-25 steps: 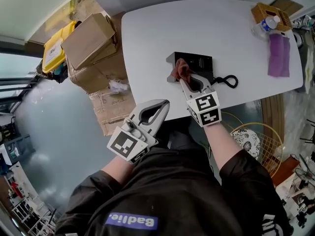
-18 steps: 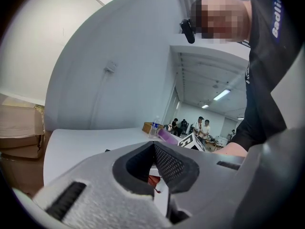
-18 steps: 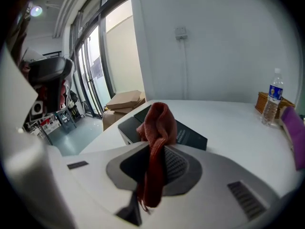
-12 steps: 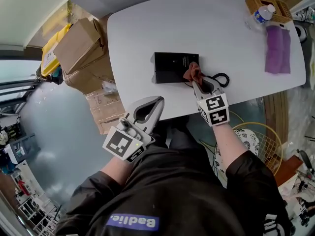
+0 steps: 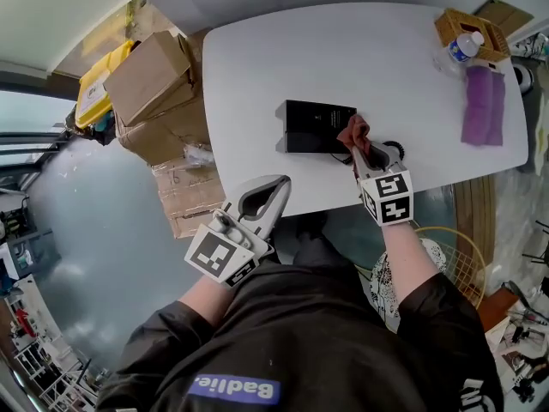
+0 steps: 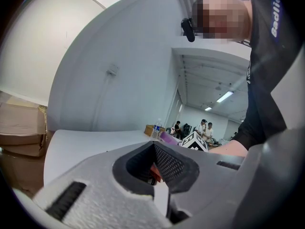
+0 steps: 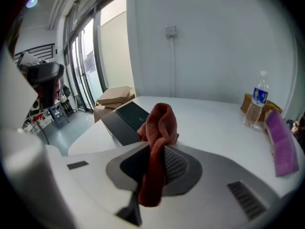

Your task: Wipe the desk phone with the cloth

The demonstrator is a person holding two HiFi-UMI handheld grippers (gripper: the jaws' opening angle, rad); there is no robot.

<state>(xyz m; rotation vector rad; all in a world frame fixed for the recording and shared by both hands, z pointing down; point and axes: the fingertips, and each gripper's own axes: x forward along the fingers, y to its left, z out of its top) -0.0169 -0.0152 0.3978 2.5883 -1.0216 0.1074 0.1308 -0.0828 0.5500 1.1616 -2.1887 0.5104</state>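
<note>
The black desk phone (image 5: 316,127) lies flat near the table's front edge; in the right gripper view it (image 7: 125,120) sits ahead and to the left. My right gripper (image 5: 360,151) is shut on a red cloth (image 5: 353,132), which rests at the phone's right end. The cloth (image 7: 158,128) bunches above the jaws and hangs down between them. The phone's coiled cord (image 5: 392,148) lies just right of that gripper. My left gripper (image 5: 276,189) is shut on nothing, held off the table's front edge and apart from the phone.
At the far right of the white table (image 5: 257,67) are a wicker basket (image 5: 467,22), a water bottle (image 5: 463,48) and a purple cloth (image 5: 485,106). Cardboard boxes (image 5: 150,75) and a yellow bin (image 5: 94,88) stand left of the table. A wire basket (image 5: 446,247) is on the floor.
My right gripper has carried the red cloth across the phone from its left end to its right end. The left gripper has stayed below the table edge.
</note>
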